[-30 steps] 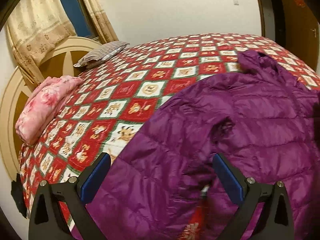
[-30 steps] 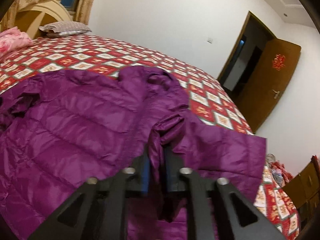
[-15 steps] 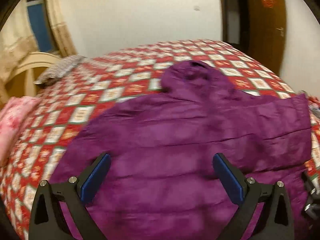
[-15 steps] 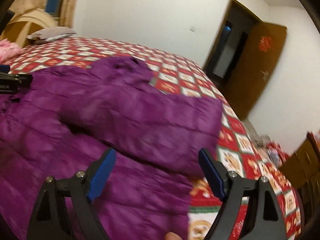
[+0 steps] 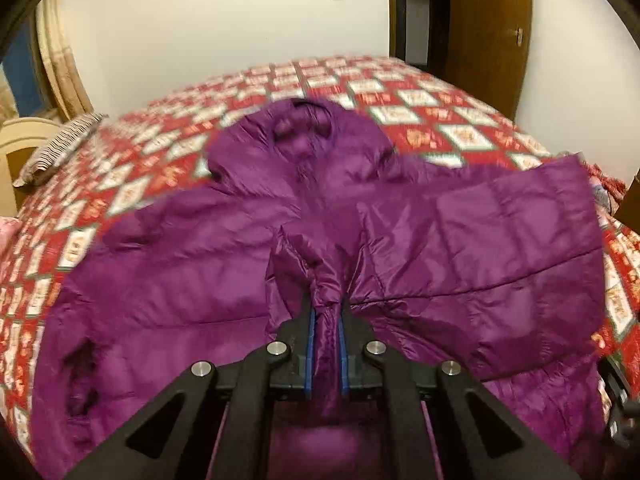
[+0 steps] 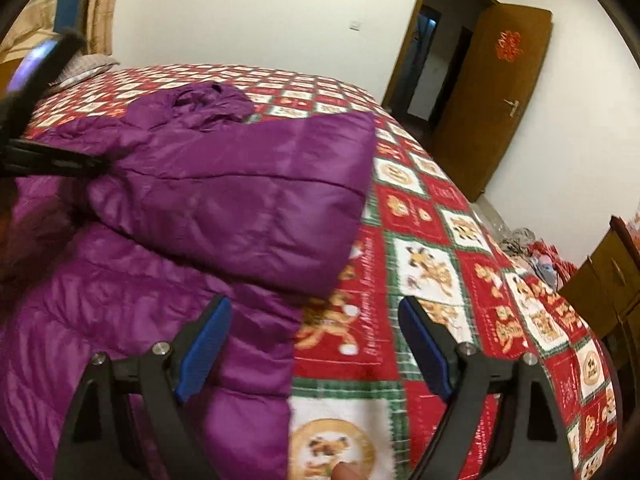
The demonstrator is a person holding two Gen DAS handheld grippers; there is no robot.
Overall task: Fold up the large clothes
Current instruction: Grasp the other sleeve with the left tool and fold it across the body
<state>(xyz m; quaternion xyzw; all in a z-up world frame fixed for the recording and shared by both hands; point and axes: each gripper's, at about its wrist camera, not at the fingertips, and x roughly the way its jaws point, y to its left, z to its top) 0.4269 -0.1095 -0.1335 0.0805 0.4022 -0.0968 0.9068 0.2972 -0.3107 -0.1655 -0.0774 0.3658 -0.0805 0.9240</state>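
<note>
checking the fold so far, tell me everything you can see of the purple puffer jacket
The purple quilted puffer jacket looks shiny and padded, with a hood at its far end. It lies spread on the red patterned bedspread, one sleeve folded across the body. The left gripper is shut on a pinched ridge near its middle; the open right gripper hovers at its edge.

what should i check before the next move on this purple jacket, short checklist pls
1. Left gripper shut on jacket fabric: ok, a purple pleat sits between its blue pads.
2. Right gripper free: ok, jaws open, nothing between them.
3. Right sleeve folded across the body: ok, it lies over the jacket.
4. Left sleeve folded: cannot tell, that side is bunched.
5. Hood flat: not ok, it looks rumpled.
6. Jacket wholly on the bed: cannot tell, the hem is hidden.
</note>
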